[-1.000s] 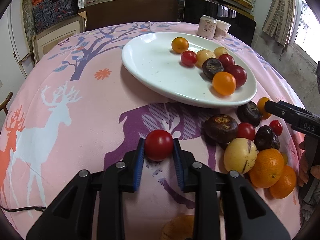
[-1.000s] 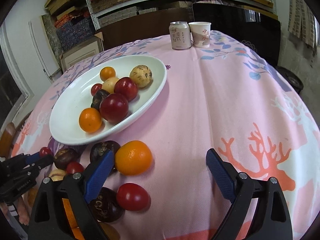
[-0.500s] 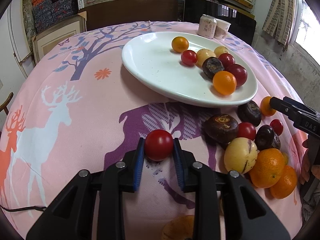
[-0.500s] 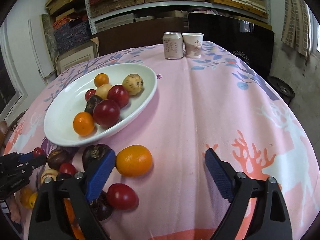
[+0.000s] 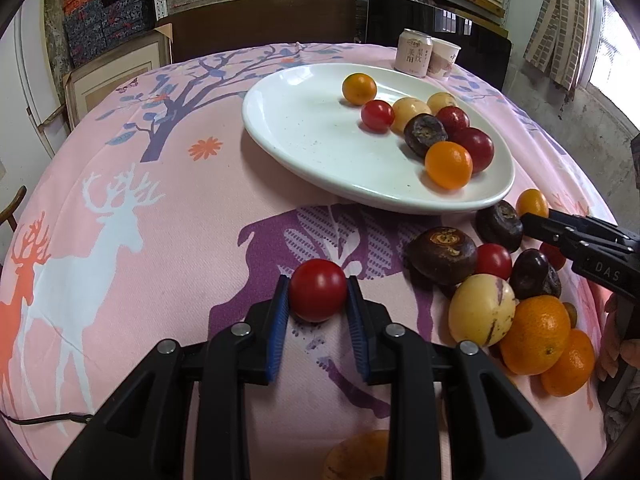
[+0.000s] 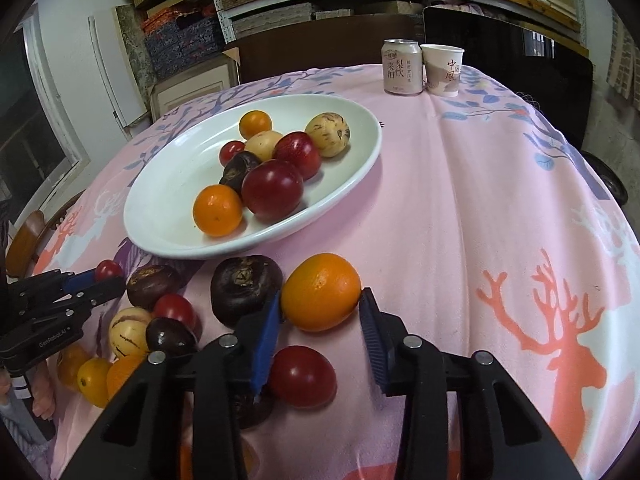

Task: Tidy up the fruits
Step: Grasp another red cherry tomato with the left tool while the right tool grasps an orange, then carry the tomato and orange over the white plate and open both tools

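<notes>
Red cherry tomato [image 5: 318,290] sits pinched between the blue pads of the left gripper [image 5: 318,304], over the pink deer-print tablecloth [image 5: 160,240], short of the white oval plate [image 5: 304,140]. Cannot tell from this view whether the tomato rests on the cloth or is held just off it. Right gripper [image 6: 320,320] has closed in on an orange [image 6: 321,291] lying on the cloth just in front of the plate's near rim; both blue pads look to be touching the fruit's sides, so the claw reads as clamped on it. A dark purple fruit [image 6: 246,294] lies against the orange's left side, and a larger red tomato [image 6: 302,376] lies on the cloth below, between the gripper's fingers. On the plate: two small oranges, a cherry tomato, two pale yellow streaked fruits, one dark purple fruit and two deep red plums, bunched toward one side. Off the plate, a loose pile [image 5: 500,300] of fruit on the cloth: dark purple ones, red tomatoes, a yellow streaked fruit, several oranges. In the left wrist view the right gripper's black fingers reach in over this pile from the right edge. Far side of the table: a drink can [image 6: 402,66] and a paper cup [image 6: 443,70], side by side. Shelving with boxes behind.
</notes>
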Tool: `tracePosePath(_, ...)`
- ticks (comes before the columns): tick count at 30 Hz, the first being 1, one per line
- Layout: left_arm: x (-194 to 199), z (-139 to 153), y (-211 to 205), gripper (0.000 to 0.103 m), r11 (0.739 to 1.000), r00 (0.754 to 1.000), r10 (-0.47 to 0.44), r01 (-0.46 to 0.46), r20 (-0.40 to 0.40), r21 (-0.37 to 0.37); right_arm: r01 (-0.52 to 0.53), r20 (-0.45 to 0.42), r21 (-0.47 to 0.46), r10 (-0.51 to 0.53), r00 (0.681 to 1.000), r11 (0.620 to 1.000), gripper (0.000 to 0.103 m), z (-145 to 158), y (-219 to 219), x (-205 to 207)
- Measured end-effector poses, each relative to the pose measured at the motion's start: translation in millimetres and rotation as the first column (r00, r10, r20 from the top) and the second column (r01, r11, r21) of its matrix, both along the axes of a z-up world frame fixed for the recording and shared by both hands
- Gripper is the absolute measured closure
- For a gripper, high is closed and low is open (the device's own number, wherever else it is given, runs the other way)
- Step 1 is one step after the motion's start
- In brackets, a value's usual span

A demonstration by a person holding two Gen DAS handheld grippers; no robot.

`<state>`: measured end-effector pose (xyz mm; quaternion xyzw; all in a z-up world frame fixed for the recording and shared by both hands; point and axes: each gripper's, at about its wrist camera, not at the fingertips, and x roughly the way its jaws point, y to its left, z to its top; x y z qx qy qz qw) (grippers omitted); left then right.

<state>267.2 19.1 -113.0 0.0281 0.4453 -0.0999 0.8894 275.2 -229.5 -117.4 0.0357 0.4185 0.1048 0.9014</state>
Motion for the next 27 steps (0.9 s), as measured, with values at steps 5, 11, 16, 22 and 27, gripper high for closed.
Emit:
tracePosePath(5,-0.3,0.1,-0.6,0.075,1.0,1.0,0.0,0.0,0.002,0.003,0.008,-0.018,0.054,-0.007,1.0,0.999,0.062,-2.5,-4.4,6.2)
tracePosePath(11,-0.5,-0.4,-0.9,0.075,1.0,1.0,0.0,0.0,0.003,0.004,0.009,-0.013,0.058,-0.008,1.0,0.998,0.062,-2.2,-4.8,6.1)
tracePosePath(16,0.2,0.5,3.1,0.076,0.999,1.0,0.003,-0.004,-0.003,-0.034,0.022,-0.003,0.066,-0.022,1.0,0.998,0.063,-0.4,-8.9,5.8)
tracePosePath(22,-1.8,7.3,11.6,0.076,0.997,0.999,0.035,-0.033,0.029,-0.063,0.061,0.006,0.091,-0.062,0.998,0.994,0.063,1.2,-20.3,4.4)
tracePosePath(27,-7.1,26.2,19.5,0.076,0.993,0.992,0.069,-0.058,0.104,-0.101,0.09,0.048,0.11,-0.096,0.994,0.99,0.063,8.9,-28.9,-0.1)
